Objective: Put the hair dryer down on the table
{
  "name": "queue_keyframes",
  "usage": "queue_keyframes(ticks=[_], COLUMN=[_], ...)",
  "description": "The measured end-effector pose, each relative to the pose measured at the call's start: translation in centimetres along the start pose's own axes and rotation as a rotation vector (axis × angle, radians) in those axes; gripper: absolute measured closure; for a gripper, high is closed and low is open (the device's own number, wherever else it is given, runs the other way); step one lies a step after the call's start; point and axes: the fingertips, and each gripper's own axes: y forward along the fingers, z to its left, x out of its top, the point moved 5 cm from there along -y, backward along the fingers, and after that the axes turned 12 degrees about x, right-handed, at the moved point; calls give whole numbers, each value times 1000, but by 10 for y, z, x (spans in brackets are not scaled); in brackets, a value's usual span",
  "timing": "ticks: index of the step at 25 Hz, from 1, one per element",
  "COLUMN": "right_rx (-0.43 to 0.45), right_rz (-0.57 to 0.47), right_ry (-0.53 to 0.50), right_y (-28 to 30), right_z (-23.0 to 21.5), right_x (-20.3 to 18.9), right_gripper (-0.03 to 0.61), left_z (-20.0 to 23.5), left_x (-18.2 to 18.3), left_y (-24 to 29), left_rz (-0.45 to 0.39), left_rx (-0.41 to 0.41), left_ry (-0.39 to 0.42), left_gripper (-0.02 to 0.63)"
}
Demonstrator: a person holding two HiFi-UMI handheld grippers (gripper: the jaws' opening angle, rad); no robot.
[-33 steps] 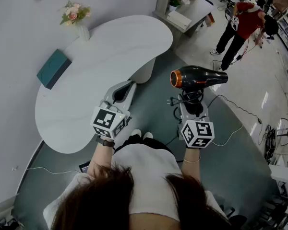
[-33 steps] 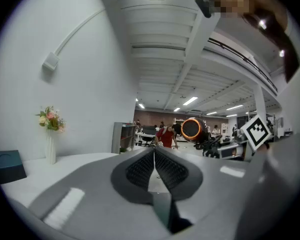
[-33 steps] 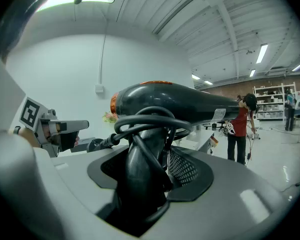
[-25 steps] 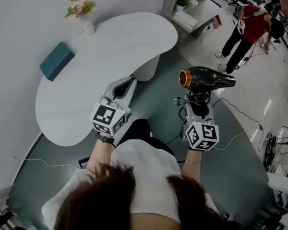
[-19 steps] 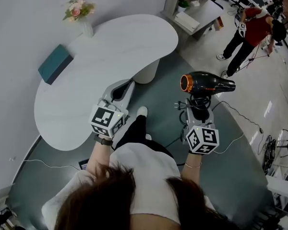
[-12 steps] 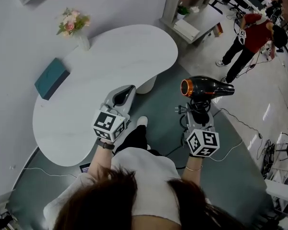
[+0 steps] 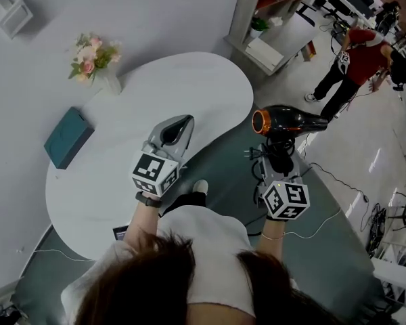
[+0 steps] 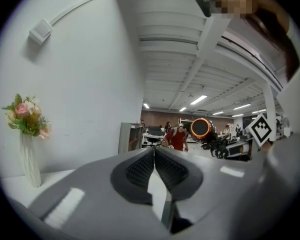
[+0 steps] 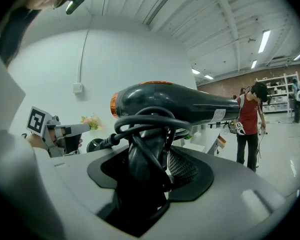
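Observation:
A black hair dryer (image 7: pixel 287 120) with an orange ring round its nozzle hangs in the air over the floor, to the right of the white table (image 7: pixel 189 87). My right gripper (image 7: pixel 277 156) is shut on its handle, and the cord (image 9: pixel 145 121) is coiled round the handle between the pads. In the right gripper view the dryer body (image 9: pixel 175 103) lies crosswise above the jaws, nozzle to the left. My left gripper (image 7: pixel 174 128) hovers over the table's near part, shut and holding nothing. From the left gripper view the jaws (image 8: pixel 154 166) meet at the tips, and the dryer's orange nozzle (image 8: pixel 201 128) shows to the right.
On the table's far side stand a vase of flowers (image 7: pixel 95 63) and a teal box (image 7: pixel 66 137). A person in a red shirt (image 7: pixel 355 63) stands at the right, beyond a low shelf (image 7: pixel 277 36). Cables (image 7: pixel 325 181) lie on the floor beneath my right gripper.
The table has come nearer: my left gripper is now over its top instead of beside its edge. The dryer has stayed in the right gripper's grip, carried along at much the same height.

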Motion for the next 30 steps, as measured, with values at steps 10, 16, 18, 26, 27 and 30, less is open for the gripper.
queue_keyframes(ticks=[10,16,18,26,27,30], right_rx=[10,107,153,401,437,534], right_rz=[72,109,116,190,200,209], right_ry=[46,38,23,-64,-71,-83], right_y=[43,92,114,225,240,277], right_z=[-14,-26,-31,-55,-59,-67], right_x=[-11,0,7,40,44,57], right_gripper=[348,348,348,348,348,348], left_z=[25,51,61,93,96,101], left_x=[-16,-16,-14,-3,1,13], left_y=[32,45,52,107,115,132], left_rz=[50,48,40,1,-5,-28], left_rx=[2,109,156,356,379,455], left_ry=[-23,-68,-81,-126,-125,-115], left_gripper=[551,551,551,551,551,551])
